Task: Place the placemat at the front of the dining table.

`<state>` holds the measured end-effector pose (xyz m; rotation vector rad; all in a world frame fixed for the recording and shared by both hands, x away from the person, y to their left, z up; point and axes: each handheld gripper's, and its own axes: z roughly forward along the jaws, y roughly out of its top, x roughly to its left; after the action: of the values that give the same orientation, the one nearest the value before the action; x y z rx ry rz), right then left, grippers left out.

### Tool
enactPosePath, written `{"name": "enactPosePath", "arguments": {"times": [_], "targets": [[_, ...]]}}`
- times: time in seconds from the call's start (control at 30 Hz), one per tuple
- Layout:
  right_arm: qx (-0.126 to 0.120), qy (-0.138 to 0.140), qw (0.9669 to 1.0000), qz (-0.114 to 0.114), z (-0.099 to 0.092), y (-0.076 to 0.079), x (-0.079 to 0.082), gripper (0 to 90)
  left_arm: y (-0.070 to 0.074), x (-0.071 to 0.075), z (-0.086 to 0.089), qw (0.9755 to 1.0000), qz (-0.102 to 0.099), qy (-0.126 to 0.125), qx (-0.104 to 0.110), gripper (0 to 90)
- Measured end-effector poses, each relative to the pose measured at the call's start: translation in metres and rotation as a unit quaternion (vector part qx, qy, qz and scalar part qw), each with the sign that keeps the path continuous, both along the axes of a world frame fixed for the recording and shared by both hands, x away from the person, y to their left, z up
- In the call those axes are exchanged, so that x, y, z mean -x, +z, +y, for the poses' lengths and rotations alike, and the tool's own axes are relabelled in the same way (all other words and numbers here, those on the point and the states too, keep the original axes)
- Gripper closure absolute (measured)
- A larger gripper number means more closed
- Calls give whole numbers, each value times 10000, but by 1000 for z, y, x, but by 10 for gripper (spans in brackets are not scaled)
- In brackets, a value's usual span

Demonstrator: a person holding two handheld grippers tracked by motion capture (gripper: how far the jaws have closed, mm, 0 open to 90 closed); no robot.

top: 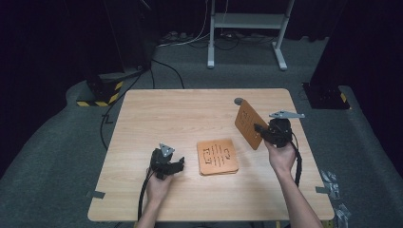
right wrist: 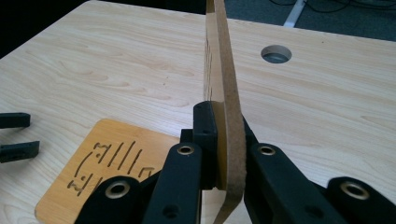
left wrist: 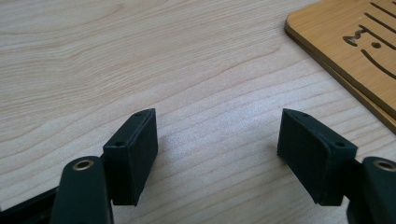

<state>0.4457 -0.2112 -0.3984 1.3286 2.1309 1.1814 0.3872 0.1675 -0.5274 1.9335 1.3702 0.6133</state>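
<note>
The left hand (top: 159,187) is sitting at the near edge of the table (top: 142,123), and it is holding the left gripper (top: 177,166) low over the wood. In the left gripper view its two black jaws are standing apart with only bare table between them, so this tool is wide and is holding nothing. Just to the right of it, a flat wooden board (top: 217,156) with cut lines in it is lying on the table, near the middle. In the left gripper view its edge looks like two thin layers, one on top of the other, so it may be two boards in a stack (left wrist: 355,51). A bit farther away and over on the right side, the right hand (top: 281,156) is holding up the right gripper (top: 259,128). This tool is squeezing tight on a second wooden board (top: 248,123), the same brown colour, with rows of small cuts. That board is up in the air over the right part of the table, standing on its edge and leaning. In the right gripper view the thin board (right wrist: 229,93) is sticking up between the two jaws, and both are pressing on its sides. Farther back, a round hole (right wrist: 276,53) is showing in the table top near the far right part. Past the table, on the grey floor, a white metal stand (top: 247,28) is standing with some cables beside it.
</note>
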Motion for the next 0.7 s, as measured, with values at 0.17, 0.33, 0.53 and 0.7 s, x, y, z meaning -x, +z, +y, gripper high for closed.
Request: {"name": "enactPosePath", "arguments": {"times": [0.17,0.33,0.53,0.7], "targets": [[88,-72,9999,20,-4,-1,-5,864,0,0,0,10000,1,-1,-1,287],[57,-208,9998,40,-8,-2,-10,865,0,0,0,10000,0,0,-1,287],[177,-256,9995,58,-6,-3,-15,864,0,0,0,10000,0,0,0,287],[193,-317,9993,98,-8,-5,-20,864,0,0,0,10000,1,-1,-1,287]]}}
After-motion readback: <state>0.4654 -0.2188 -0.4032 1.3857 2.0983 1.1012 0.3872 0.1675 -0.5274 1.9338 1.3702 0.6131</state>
